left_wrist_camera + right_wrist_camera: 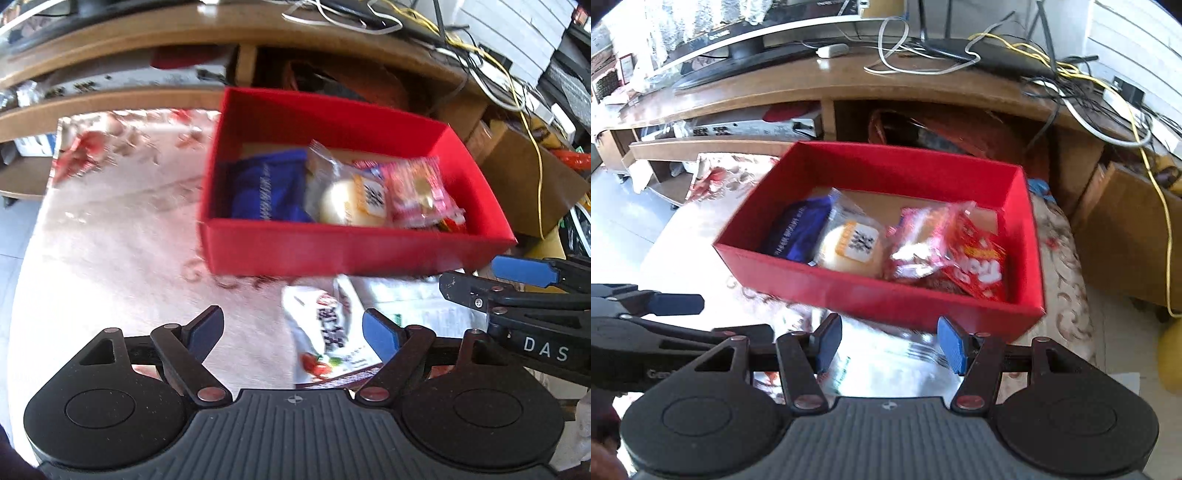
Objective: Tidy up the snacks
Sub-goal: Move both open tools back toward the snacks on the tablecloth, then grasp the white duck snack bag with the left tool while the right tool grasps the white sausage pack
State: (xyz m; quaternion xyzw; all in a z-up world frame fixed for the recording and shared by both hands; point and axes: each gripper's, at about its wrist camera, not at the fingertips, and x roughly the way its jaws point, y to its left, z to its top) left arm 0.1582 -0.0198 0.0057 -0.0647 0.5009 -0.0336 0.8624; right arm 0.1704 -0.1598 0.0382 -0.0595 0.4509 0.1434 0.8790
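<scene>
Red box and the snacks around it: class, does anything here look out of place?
One white snack packet lies outside the red box, on the cloth in front of its near wall, while the blue packet, round bun and red packets are inside. Nothing looks spilled or damaged.

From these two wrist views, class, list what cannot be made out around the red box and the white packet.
- White packet: left wrist view, print blurred, lower end hidden by the left gripper.
- Same packet: right wrist view, glare-washed between the right gripper fingers; contact unclear.
- Red box floor: snacks cover it.
</scene>
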